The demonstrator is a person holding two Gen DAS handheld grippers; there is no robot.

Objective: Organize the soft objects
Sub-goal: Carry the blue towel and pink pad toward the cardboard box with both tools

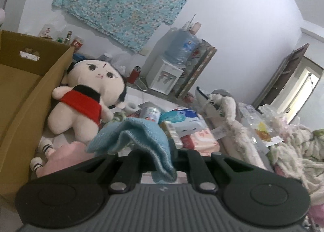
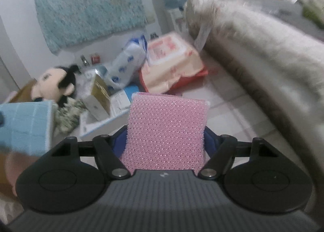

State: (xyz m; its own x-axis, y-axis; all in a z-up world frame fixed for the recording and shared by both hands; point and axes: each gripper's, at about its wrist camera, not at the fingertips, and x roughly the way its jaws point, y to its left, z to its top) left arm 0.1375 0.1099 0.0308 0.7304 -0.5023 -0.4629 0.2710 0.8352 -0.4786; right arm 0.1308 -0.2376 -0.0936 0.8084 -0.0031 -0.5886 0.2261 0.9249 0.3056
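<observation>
In the left wrist view my left gripper [image 1: 154,152] is shut on a light blue knitted cloth [image 1: 133,137], which drapes over its fingers and hides the tips. An open cardboard box [image 1: 30,94] stands at the left. A plush doll in a red top [image 1: 89,94] leans on the box's side, and a pink plush with white shoes [image 1: 64,155] lies below it. In the right wrist view my right gripper [image 2: 166,139] is shut on a pink dotted sponge [image 2: 168,118], which stands upright between the blue pads [image 2: 209,141]. The blue cloth [image 2: 24,124] shows at the left edge.
Packs of wipes [image 2: 172,60] and small cartons [image 2: 99,96] lie on the tiled floor ahead. A white fluffy blanket [image 2: 263,50] runs along the right. A water dispenser [image 1: 166,74] stands by the far wall. A person's hand [image 2: 12,167] shows at lower left.
</observation>
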